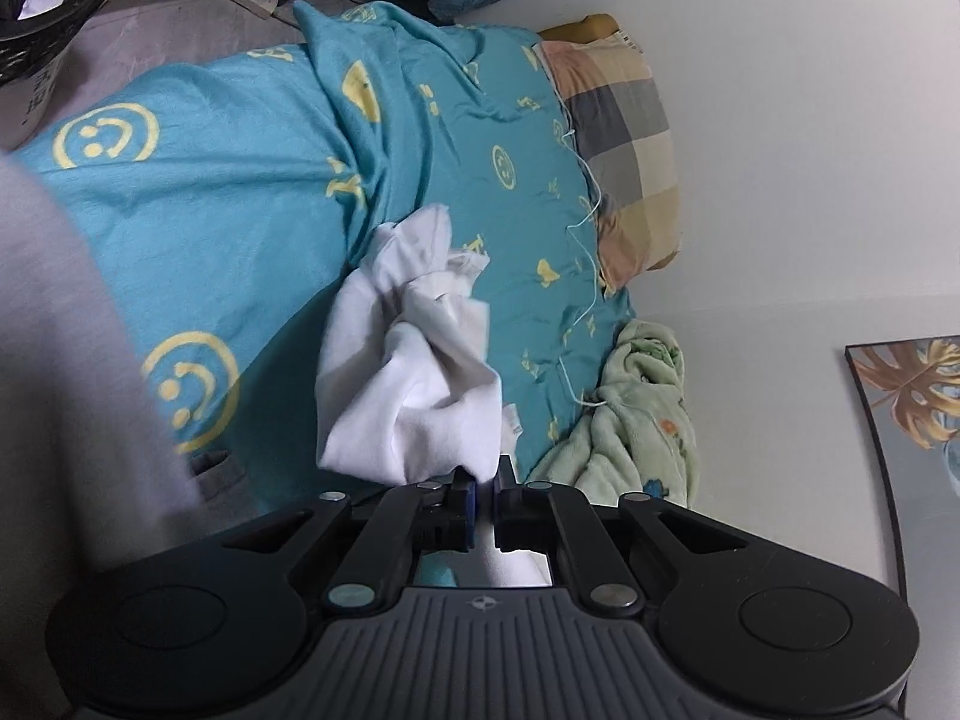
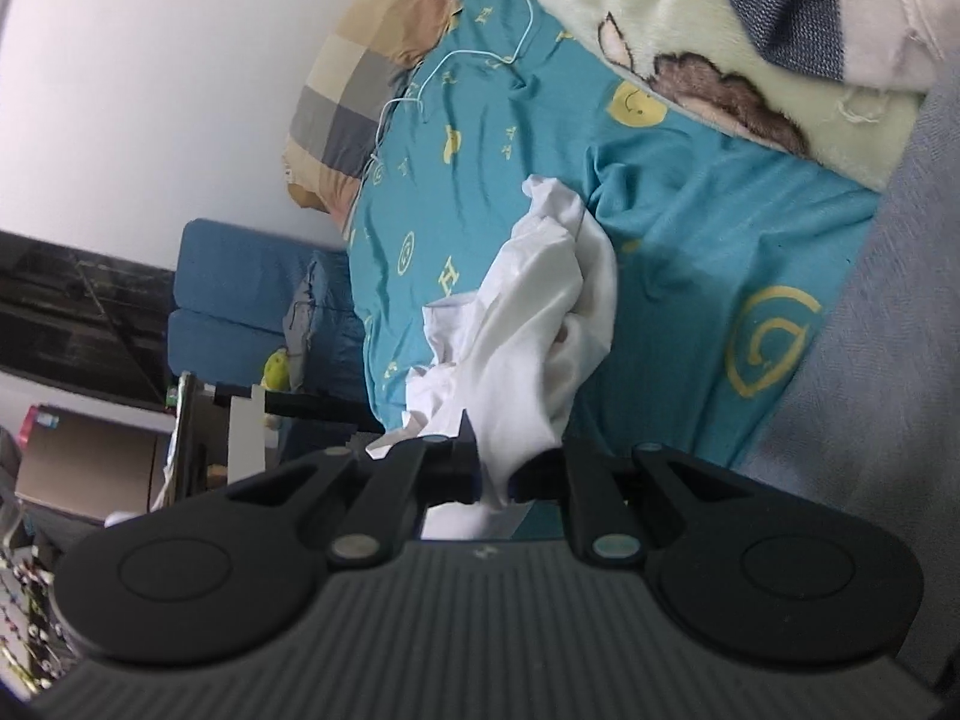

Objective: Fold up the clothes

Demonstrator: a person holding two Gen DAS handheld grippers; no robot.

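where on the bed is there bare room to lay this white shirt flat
Both the left gripper and the right gripper are shut on the white shirt. The widest bare stretch of teal sheet is the part with the big smileys. It is crowded toward the checked pillow, the white cord and the green blanket.

1. The white garment (image 1: 414,372) is plain, thin cloth, crumpled and bunched into loose folds rather than spread flat.
2. It hangs in a twisted, drooping mass over the teal bedsheet (image 1: 240,228), its far end trailing towards the sheet.
3. In the right wrist view the white garment (image 2: 540,324) shows a raw-looking edge and a small tag at its side.
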